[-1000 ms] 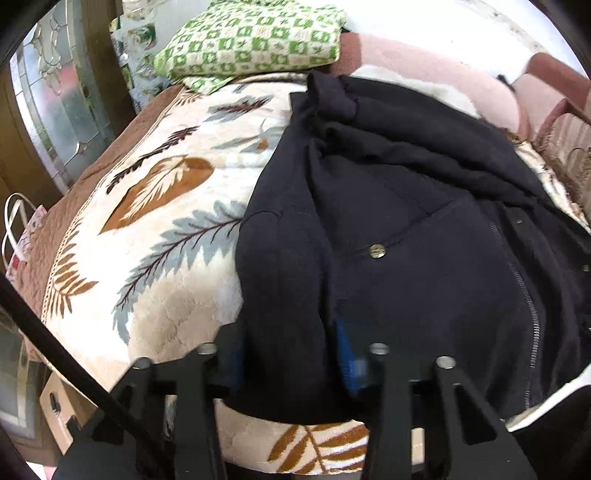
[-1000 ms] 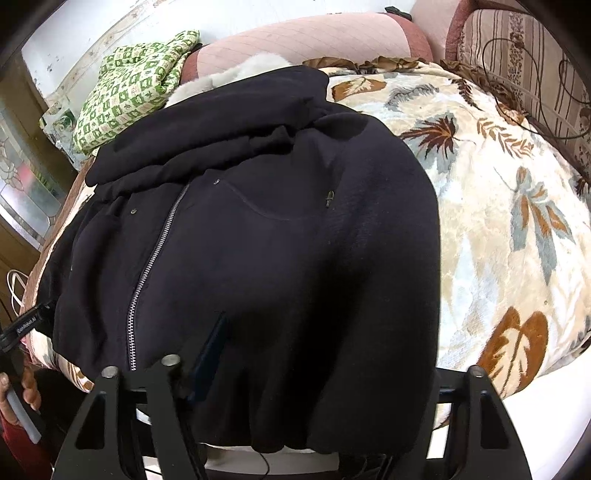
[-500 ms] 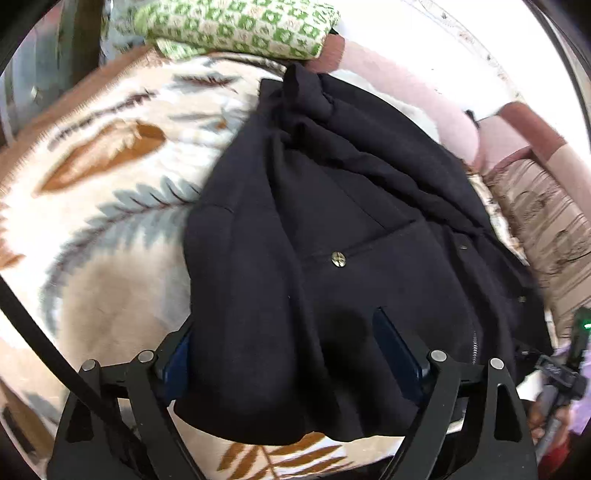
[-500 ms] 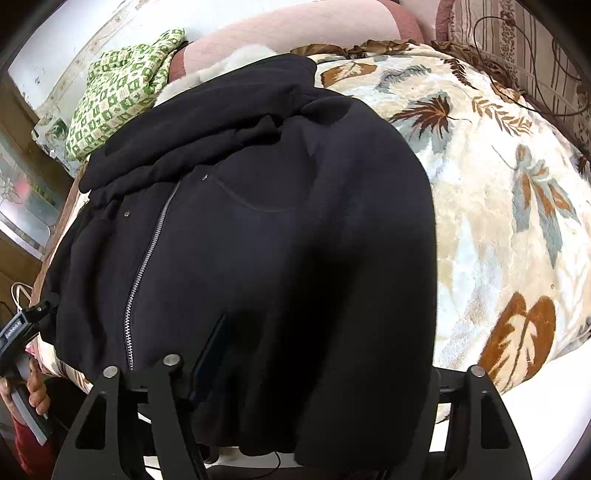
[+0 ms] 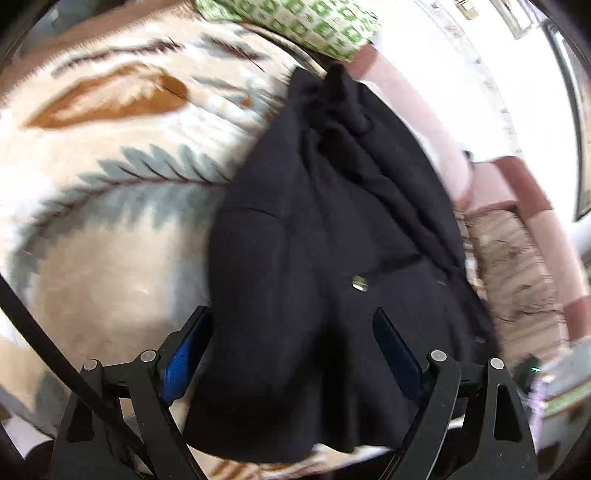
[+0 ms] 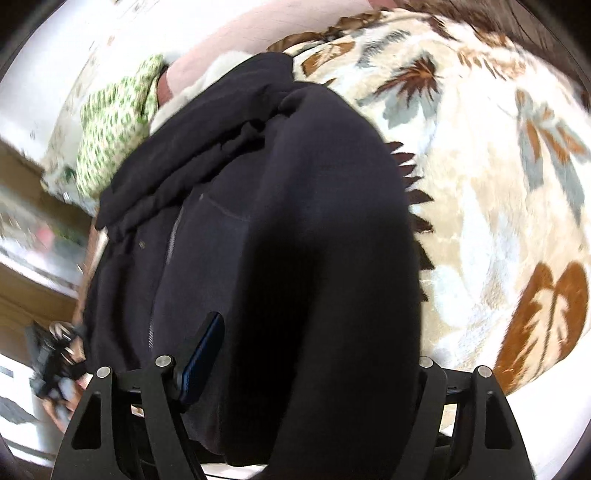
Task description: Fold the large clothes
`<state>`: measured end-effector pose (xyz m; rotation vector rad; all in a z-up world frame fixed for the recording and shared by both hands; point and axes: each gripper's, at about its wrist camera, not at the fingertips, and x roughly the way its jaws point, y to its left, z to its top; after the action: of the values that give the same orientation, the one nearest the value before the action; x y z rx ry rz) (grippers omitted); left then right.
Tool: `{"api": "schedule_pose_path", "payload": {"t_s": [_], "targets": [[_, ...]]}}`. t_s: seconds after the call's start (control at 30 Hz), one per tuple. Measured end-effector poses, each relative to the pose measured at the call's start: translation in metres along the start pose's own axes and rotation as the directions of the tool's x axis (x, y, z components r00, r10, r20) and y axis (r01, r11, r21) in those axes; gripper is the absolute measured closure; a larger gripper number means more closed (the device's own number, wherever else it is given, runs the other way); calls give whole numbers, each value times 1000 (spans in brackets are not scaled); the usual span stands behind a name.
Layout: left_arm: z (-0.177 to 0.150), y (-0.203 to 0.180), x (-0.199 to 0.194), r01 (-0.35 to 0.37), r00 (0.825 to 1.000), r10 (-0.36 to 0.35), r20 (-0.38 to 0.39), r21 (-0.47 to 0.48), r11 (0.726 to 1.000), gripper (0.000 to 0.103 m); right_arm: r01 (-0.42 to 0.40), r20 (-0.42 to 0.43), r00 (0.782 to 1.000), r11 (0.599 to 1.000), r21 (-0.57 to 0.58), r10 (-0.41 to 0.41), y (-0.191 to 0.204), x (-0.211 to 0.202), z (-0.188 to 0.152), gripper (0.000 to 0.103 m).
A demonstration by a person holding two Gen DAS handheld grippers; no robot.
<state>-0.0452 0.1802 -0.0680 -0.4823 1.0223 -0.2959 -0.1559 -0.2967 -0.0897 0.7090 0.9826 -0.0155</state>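
1. While both wrist views are smeared by motion, the blanket with its leaf print is the largest thing, covering the bed.
2. Black jacket lies on that blanket, hem at the near bed edge, collar toward the pillows. Long axis runs away from both cameras; zip follows it.
3. Green checked pillow sits beyond the collar, apart from the jacket.
4. Left gripper: jaws spread wide, hem between them, blue pads clear of the cloth. A second ago they sat close together on the hem fabric. Reading: hem let go.
5. Right gripper: jaws wide and a little wider than a second ago. One finger rests against the cloth; the other is hidden behind the bulge. Pads do not appear to pinch.
6. Judgement: jacket is laid out lengthwise and released; no fold visible yet. Next grasp probably a side edge or sleeve.
7. Snap is visible on the front, small, blurred.
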Motion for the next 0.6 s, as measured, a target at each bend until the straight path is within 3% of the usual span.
{"api": "schedule_pose_path", "payload": {"t_s": [0.13, 0.2, 0.3, 0.33, 0.4, 0.47, 0.6], "targets": [[6, 3, 1, -63, 998, 63, 20, 13, 998, 16, -53, 29, 998, 996, 74, 51, -14, -7, 2, 21], [6, 5, 11, -53, 998, 53, -29, 10, 999, 16, -52, 27, 998, 993, 106, 49, -20, -7, 3, 21], [-3, -15, 19, -26, 996, 37, -84, 131, 991, 16, -30, -15, 999, 995, 97, 32, -18, 0, 2, 21], [-8, -22, 21, 5, 994, 13, -108, 162, 987, 18, -17, -16, 1000, 997, 69, 18, -14, -1, 1, 21], [-15, -34, 24, -8, 993, 36, -116, 233, 972, 39, 19, -21, 1000, 1000, -3, -19, -4, -1, -3, 22], [-17, -40, 25, -77, 990, 107, -96, 273, 959, 64, 62, -23, 998, 994, -86, -64, 9, 1, -5, 31], [-9, -36, 11, -65, 993, 85, -88, 203, 977, 75, 81, -19, 996, 978, -191, -86, 24, 1, -5, 70]]}}
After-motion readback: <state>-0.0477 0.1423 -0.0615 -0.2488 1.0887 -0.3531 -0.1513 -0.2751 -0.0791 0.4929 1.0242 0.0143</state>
